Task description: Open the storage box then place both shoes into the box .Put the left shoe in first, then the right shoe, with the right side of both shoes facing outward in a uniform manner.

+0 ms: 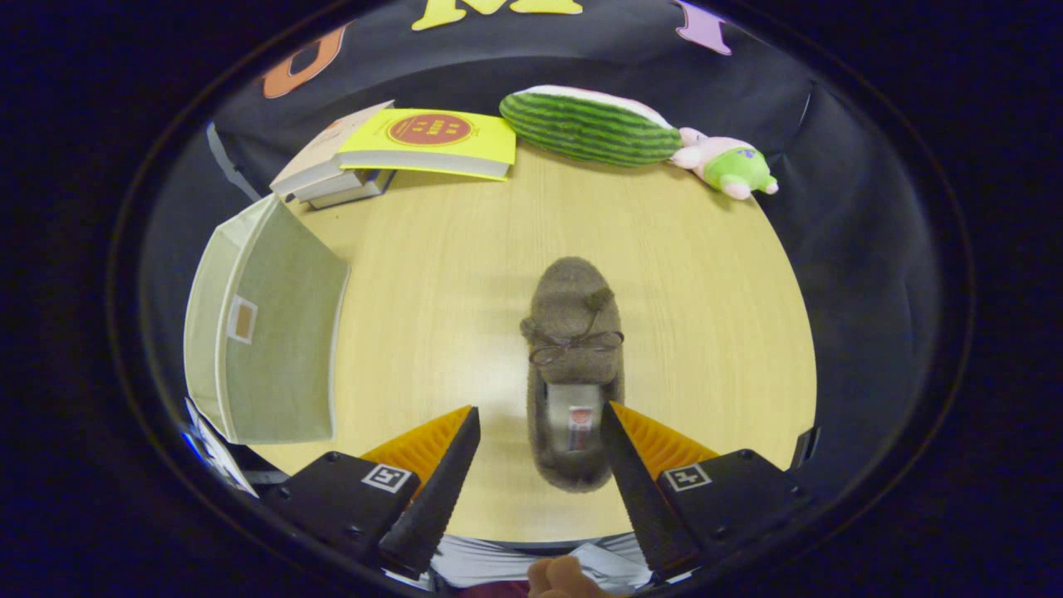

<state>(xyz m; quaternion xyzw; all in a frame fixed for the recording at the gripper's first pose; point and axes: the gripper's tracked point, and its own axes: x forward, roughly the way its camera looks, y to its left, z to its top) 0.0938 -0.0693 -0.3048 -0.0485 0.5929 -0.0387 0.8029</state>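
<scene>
A fuzzy brown-grey slipper with a small bow lies on the round wooden table, toe pointing away from me. Its heel end sits between my fingers, closer to the right finger than to the left finger. My gripper stands open above the heel, and neither finger presses on the shoe. To the left stands the pale fabric storage box, open with its flat panel facing up toward me.
Beyond the slipper, at the table's far side, lie a stack of books with a yellow one on top, a watermelon-slice plush and a small pink-and-green plush toy. A hand shows below my fingers.
</scene>
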